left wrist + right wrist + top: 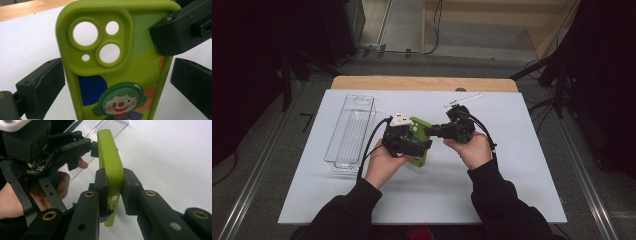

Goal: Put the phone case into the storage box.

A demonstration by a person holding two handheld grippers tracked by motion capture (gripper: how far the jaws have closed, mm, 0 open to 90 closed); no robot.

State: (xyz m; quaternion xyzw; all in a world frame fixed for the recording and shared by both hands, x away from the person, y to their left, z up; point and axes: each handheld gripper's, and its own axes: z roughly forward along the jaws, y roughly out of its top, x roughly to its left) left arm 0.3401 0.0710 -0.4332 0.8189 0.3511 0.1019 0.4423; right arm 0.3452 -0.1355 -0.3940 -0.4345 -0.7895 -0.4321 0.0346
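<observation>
Right gripper [113, 192] fingers clamped across green phone case [110, 157] edge; left gripper [117, 82] fingers wide, flanking its length.

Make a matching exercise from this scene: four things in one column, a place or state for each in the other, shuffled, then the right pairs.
Things:
1. green phone case
2. clear bin
3. right gripper
4. white strip

Places or states:
A. lies on the mat's far side, beyond the right hand
B. clamped on the case's thin edge
C. stands empty at the mat's left
D. held between both grippers, clown picture on its back

Pairs: 1-D, 2-C, 3-B, 4-A
</observation>
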